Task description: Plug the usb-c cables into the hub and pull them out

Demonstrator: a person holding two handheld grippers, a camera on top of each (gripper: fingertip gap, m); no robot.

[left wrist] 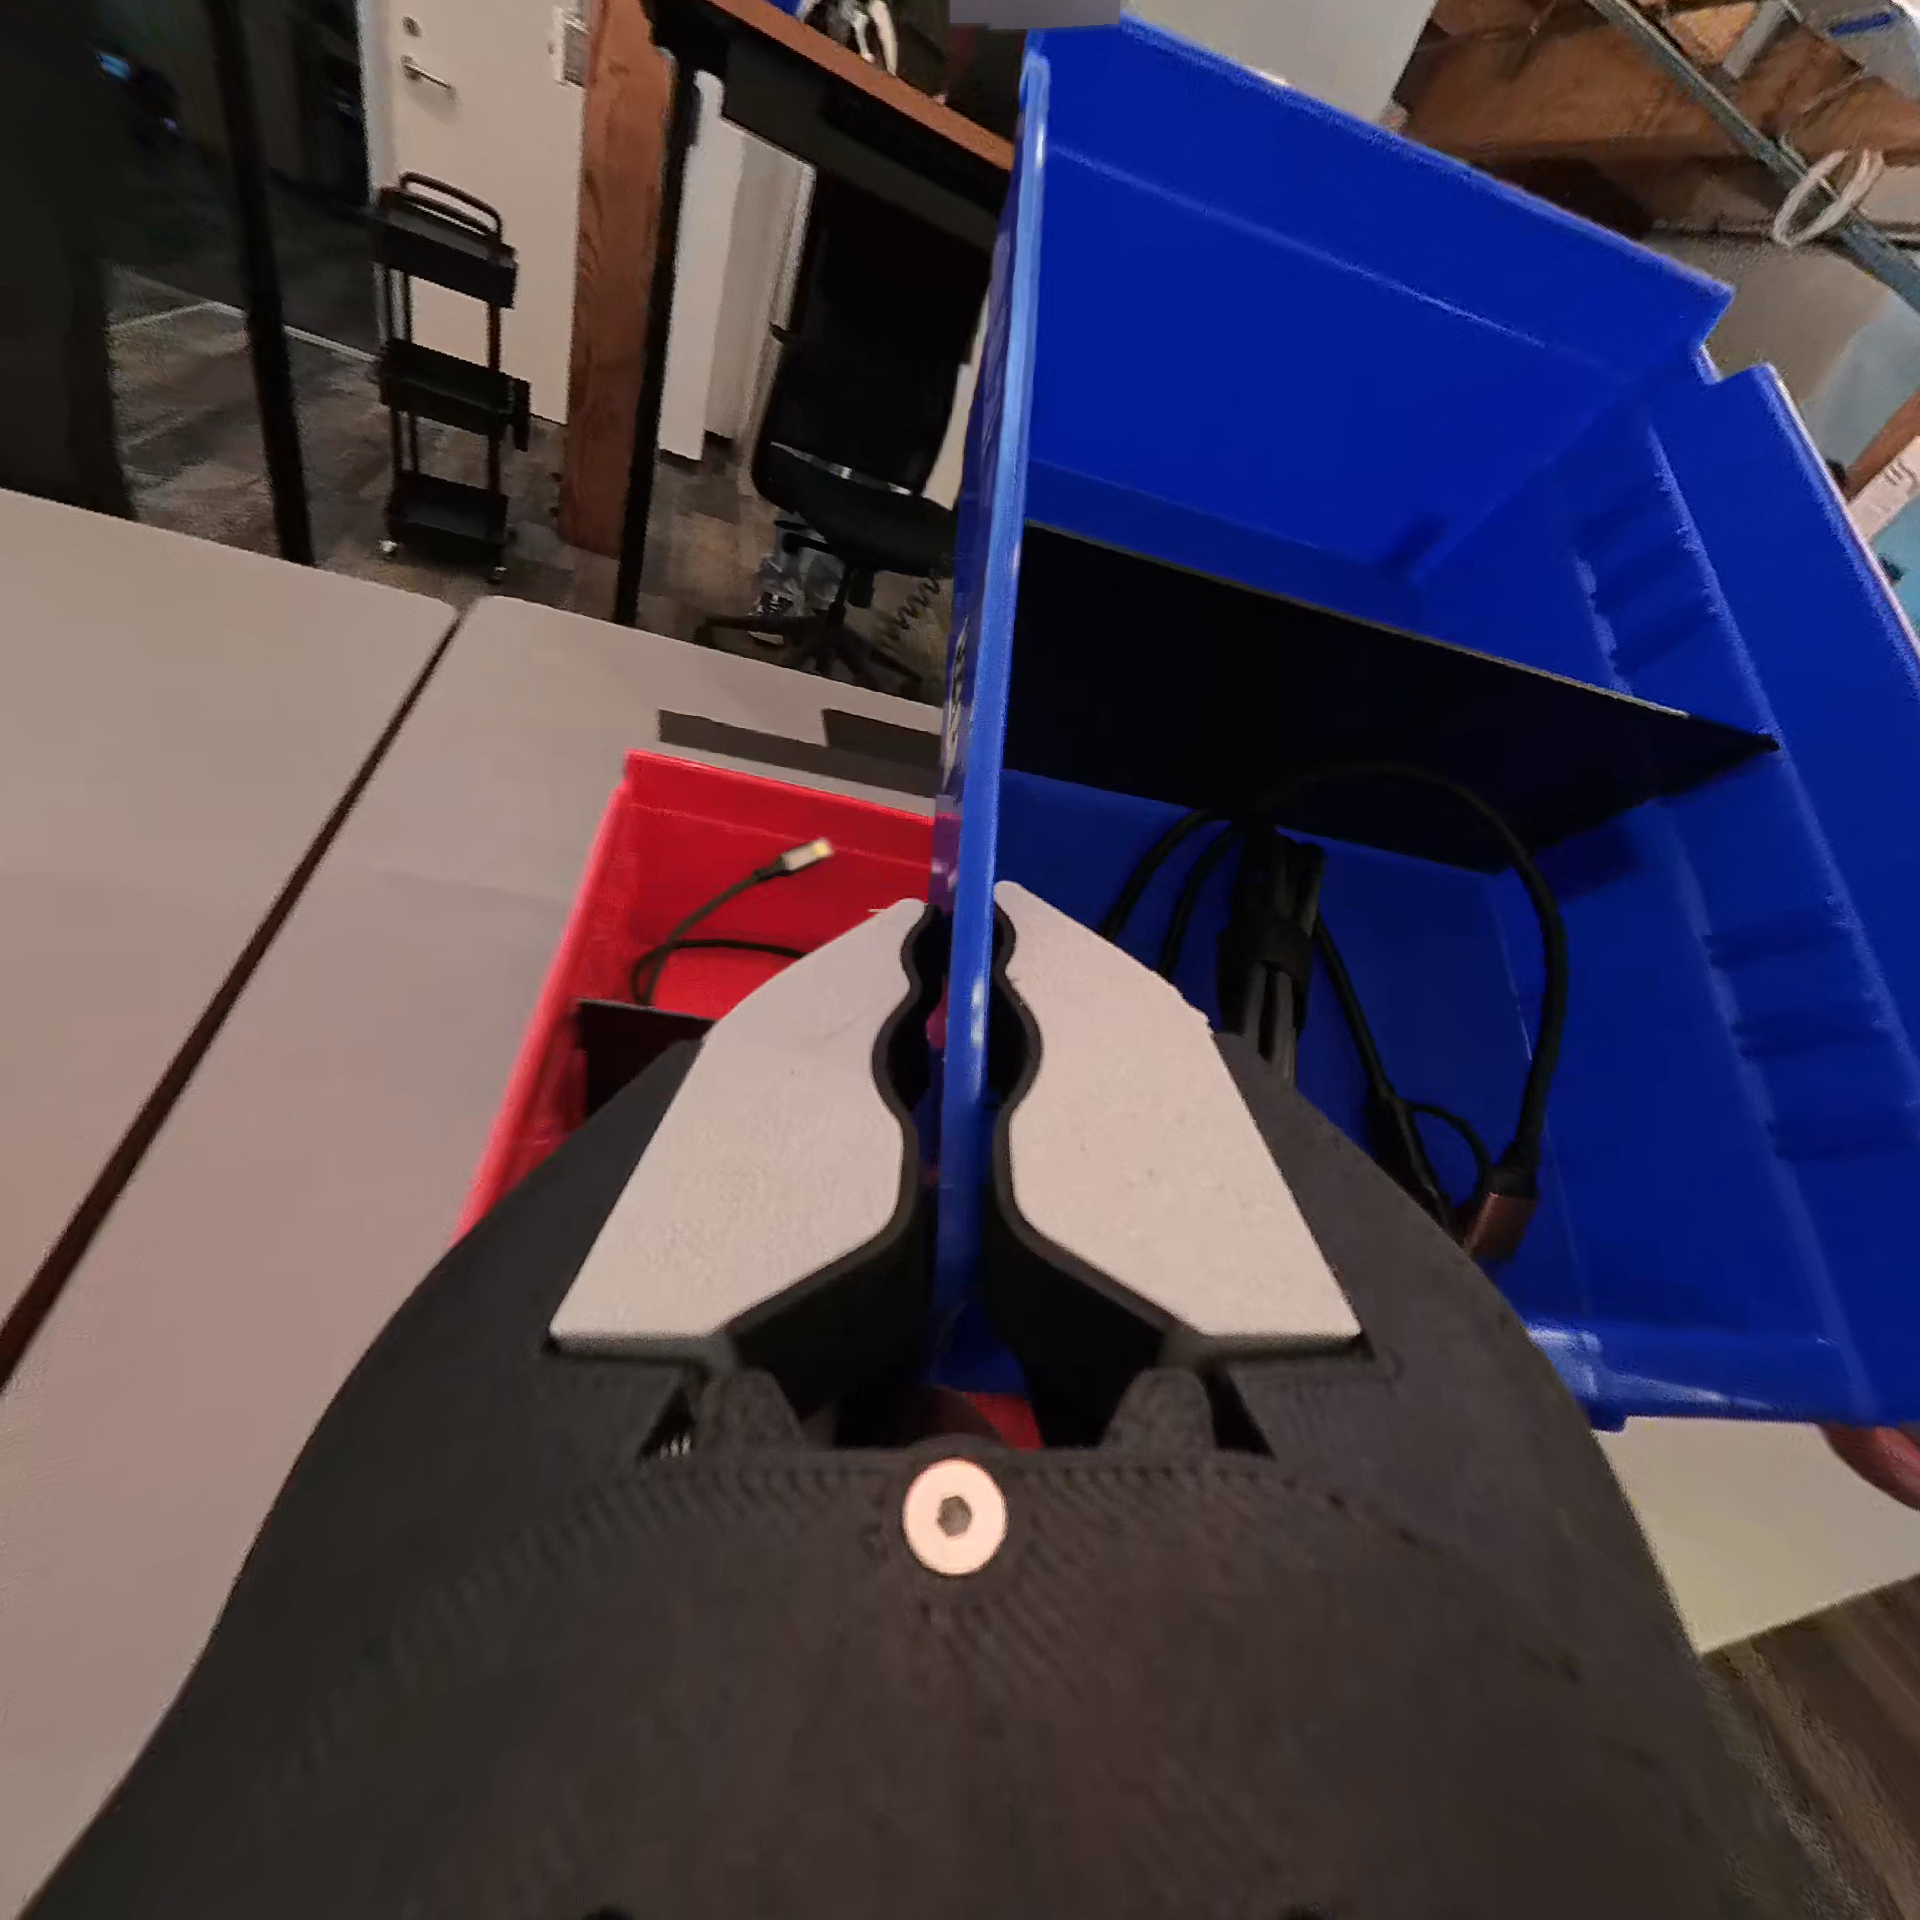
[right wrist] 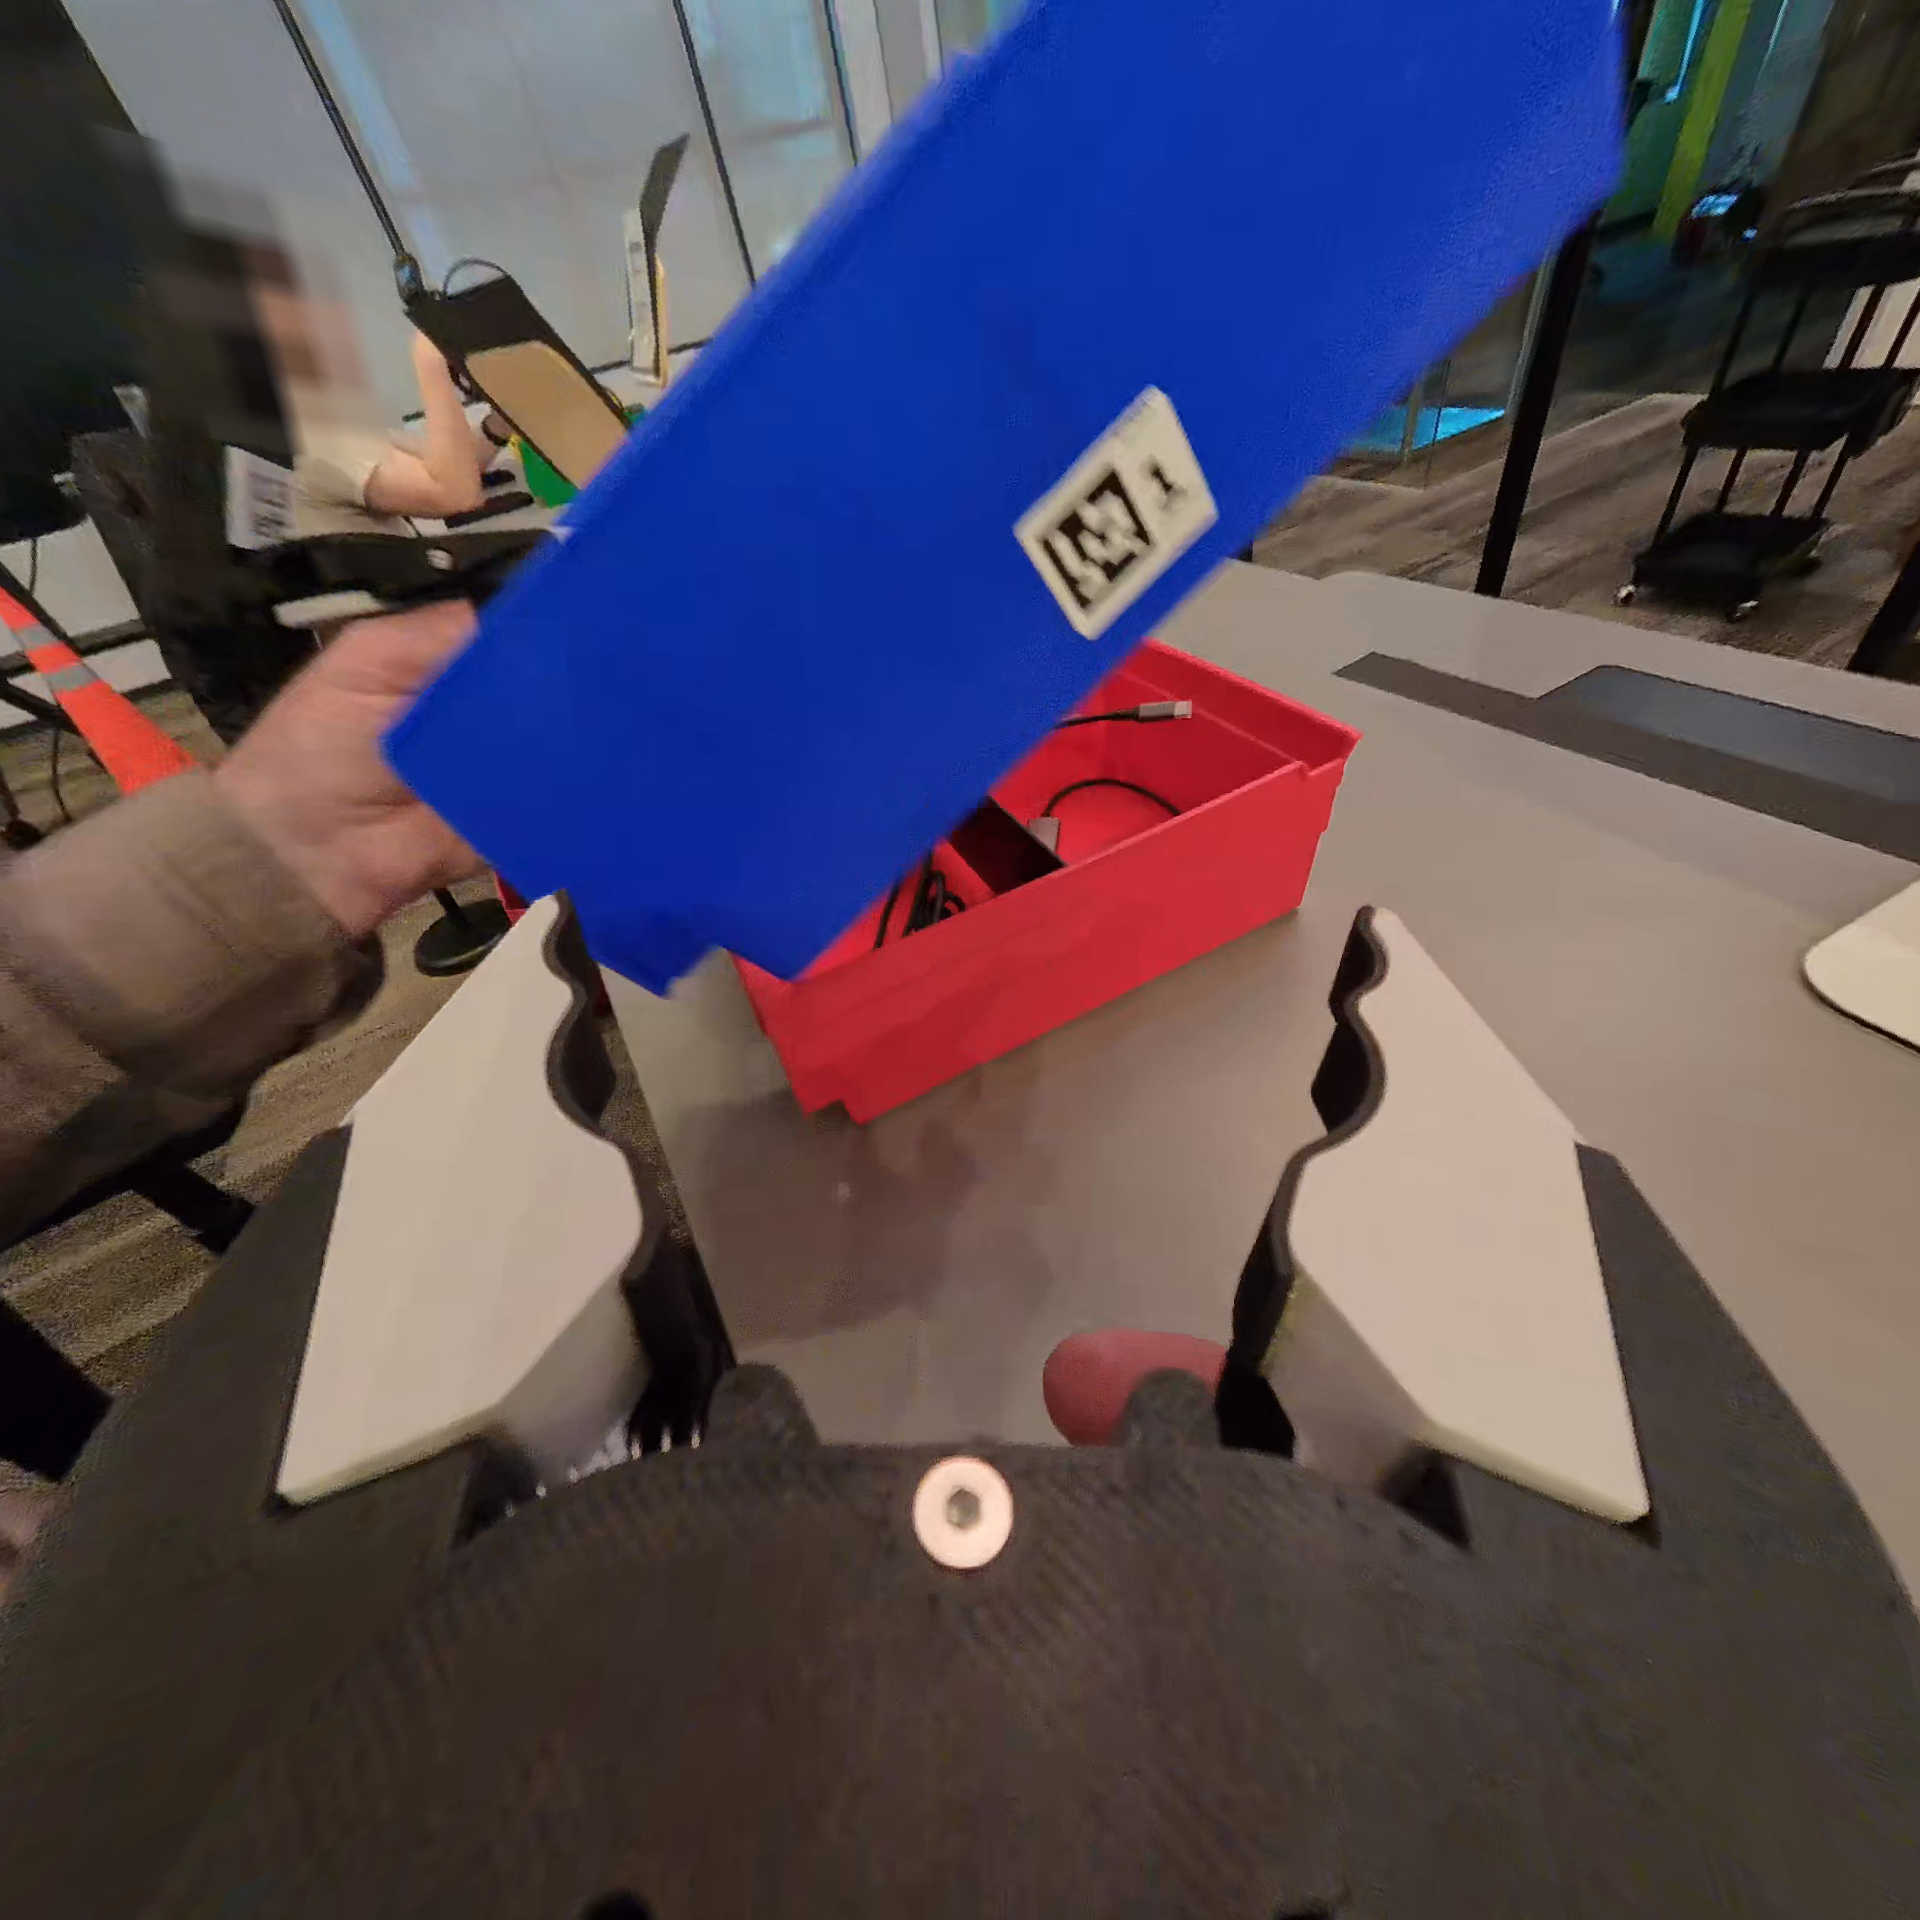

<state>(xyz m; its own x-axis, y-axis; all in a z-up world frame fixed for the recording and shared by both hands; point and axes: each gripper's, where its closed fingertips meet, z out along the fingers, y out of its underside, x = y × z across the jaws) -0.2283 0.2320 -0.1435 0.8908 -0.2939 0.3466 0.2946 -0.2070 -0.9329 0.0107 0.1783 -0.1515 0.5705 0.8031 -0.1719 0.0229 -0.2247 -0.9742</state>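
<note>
1. While the left gripper (left wrist: 961,940) pinches the blue bin's (left wrist: 1351,416) side wall and holds it tilted above the red bin (right wrist: 1049,956) near the bench's left edge, keep that pinch firm.
2. Its cables (left wrist: 1455,1018) look ready to slide out; tip slowly.
3. The right gripper (right wrist: 961,956) hangs spread and empty; keep it clear.

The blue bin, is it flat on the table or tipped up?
Tipped up. The blue bin hangs slanted in the air above the red bin, its wall pinched by the left gripper.
</note>
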